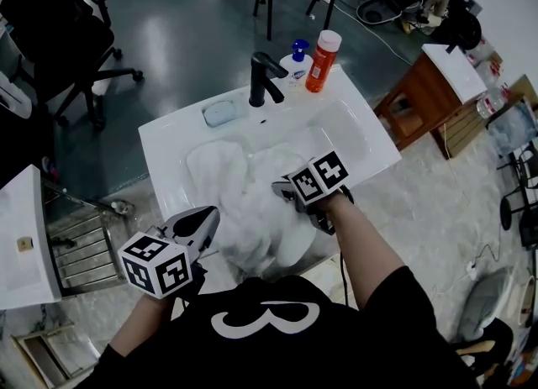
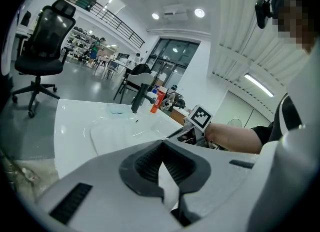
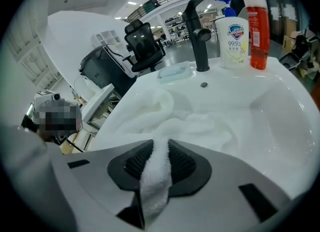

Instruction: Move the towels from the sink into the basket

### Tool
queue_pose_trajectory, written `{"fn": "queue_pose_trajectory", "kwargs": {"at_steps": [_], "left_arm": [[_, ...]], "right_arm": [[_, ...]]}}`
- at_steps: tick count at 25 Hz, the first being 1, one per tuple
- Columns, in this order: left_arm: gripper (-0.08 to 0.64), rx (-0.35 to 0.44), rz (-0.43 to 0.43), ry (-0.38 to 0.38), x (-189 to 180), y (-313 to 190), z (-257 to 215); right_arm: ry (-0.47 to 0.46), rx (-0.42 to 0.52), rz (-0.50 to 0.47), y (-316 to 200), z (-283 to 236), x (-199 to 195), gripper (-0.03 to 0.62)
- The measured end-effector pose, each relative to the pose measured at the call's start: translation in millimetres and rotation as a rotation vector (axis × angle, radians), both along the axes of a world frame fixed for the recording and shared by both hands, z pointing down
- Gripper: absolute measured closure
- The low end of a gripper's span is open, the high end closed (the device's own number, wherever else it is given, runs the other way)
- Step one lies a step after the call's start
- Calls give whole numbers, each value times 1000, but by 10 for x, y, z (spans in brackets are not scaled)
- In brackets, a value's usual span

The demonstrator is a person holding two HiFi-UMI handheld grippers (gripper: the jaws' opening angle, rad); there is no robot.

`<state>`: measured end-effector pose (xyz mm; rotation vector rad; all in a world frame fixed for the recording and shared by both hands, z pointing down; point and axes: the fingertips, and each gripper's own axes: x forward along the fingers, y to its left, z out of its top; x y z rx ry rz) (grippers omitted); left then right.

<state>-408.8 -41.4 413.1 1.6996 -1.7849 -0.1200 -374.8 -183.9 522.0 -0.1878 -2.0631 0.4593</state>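
White towels (image 1: 248,198) lie heaped in the white sink (image 1: 168,139), filling its basin. My right gripper (image 1: 283,187) is down in the basin over the heap and is shut on a fold of towel (image 3: 155,176), which stands pinched between its dark pads (image 3: 182,163). The other towels (image 3: 195,123) lie just ahead of it. My left gripper (image 1: 208,218) hovers at the sink's front left edge, beside the heap. Its jaws (image 2: 161,152) meet at the tips, and I see no cloth between them. No basket is in view.
A black faucet (image 1: 265,76), a white soap bottle (image 1: 296,64), an orange bottle (image 1: 322,61) and a blue soap dish (image 1: 220,113) line the sink's back rim. A metal rack (image 1: 80,249) stands at the left, a wooden cabinet (image 1: 420,97) at the right.
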Motion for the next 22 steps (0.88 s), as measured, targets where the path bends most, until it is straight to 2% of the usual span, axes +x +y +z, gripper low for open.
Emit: {"fn": "queue_pose_trajectory", "kwargs": {"at_steps": [7,15,22], "left_arm": [[555,1,8,0,-29,-42,1],[554,5,11,-1,-46,-99,-22],[555,10,16,-11,14,-140,-106]], "right_arm": [[-149,-48,100,-52,-339,-14,523],[-343,-108,132,8,-904,59,525],[-528,-150,162,34,-1516,275,526]]}}
